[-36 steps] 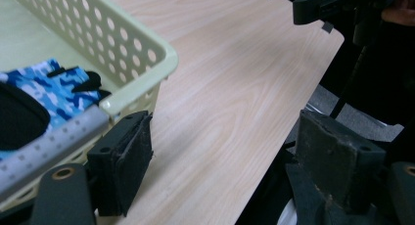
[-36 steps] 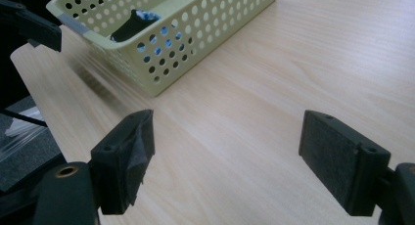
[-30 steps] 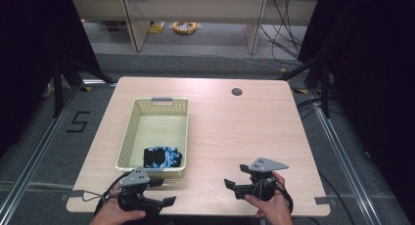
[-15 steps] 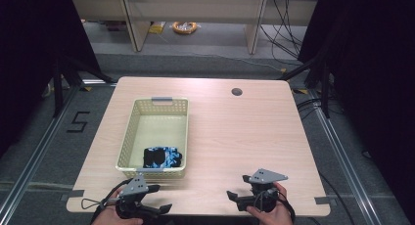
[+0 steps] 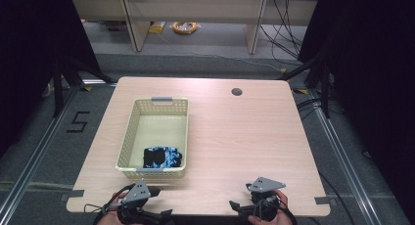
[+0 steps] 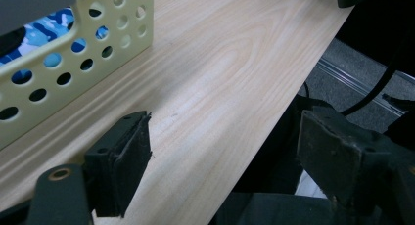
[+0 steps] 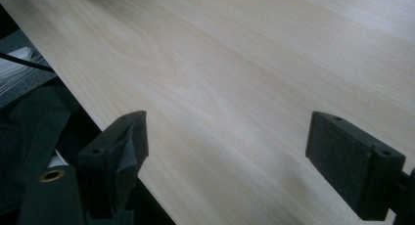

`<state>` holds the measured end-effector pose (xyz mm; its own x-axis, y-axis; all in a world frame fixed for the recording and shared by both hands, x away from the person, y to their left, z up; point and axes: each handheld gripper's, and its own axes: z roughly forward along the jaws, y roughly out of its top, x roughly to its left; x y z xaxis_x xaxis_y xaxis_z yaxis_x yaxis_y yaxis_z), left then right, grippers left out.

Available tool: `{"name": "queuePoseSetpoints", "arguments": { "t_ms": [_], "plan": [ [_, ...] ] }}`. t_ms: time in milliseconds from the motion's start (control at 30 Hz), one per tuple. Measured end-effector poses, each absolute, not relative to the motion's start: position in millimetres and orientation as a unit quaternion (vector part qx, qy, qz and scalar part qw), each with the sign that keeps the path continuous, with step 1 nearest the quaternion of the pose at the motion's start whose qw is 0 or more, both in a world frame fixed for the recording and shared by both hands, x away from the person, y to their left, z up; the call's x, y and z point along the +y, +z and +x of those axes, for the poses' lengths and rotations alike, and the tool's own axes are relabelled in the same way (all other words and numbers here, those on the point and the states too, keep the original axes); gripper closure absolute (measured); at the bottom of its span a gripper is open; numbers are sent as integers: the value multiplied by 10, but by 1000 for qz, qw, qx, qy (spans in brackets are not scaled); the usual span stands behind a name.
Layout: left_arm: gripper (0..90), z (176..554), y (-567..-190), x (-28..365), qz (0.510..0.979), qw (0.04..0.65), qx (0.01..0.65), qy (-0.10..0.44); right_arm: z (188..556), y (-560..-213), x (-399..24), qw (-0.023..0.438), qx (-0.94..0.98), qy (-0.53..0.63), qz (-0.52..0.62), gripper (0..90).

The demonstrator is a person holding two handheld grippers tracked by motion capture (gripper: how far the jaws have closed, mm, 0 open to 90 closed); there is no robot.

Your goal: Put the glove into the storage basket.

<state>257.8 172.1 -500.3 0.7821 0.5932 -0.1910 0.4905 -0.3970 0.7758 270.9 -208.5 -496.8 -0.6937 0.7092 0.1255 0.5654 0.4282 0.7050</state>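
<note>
I had both tools drawn in at the near edge of the bench (image 5: 235,137), at six o'clock from its middle. My left hand-held gripper (image 5: 159,205) sat at about seven o'clock, jaws released and wide apart with nothing between them; in the left gripper view one pad hung over the wood and the other out past the bench edge. My right hand-held gripper (image 5: 240,206) sat at about five o'clock, and its jaws had just been opening, with bare wood alone between the pads (image 7: 117,151).

Just beyond the left one, toward twelve o'clock, stood the basket (image 5: 128,137), its near wall close to my left jaws. The cloth (image 5: 162,157), dark with blue patches, lay bunched in the basket's near end, against that near wall.

I judged the placing step to be finished: the cloth was in and both tools were let go and pulled clear. The next move, as I read it, called for little more than keeping the jaws off the basket wall, or reaching in from above if the cloth needed shifting.

Farther off, at about one o'clock, was the cable hole (image 5: 237,92).
</note>
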Motion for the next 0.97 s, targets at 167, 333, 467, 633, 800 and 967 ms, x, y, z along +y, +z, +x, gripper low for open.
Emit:
{"name": "queuePoseSetpoints", "arguments": {
  "t_ms": [167,333,467,633,800,967],
  "plan": [
    [163,2595,-5009,1737,830,443,333,62,2698,-4983,-2087,97,840,371,384,167],
    [158,2601,-5007,1743,833,443,327,64,2705,-4992,-2083,102,844,370,375,167],
    [158,2592,-5021,1727,822,454,338,59,2707,-4993,-2085,103,844,370,374,167],
    [158,2603,-5021,1736,827,451,329,64,2711,-4998,-2081,95,842,374,377,167],
    [158,2605,-5020,1741,824,452,334,67,2716,-4997,-2084,97,843,375,374,167],
    [159,2600,-5020,1737,823,451,339,62,2721,-4998,-2085,98,843,375,373,167]
  ]
}}
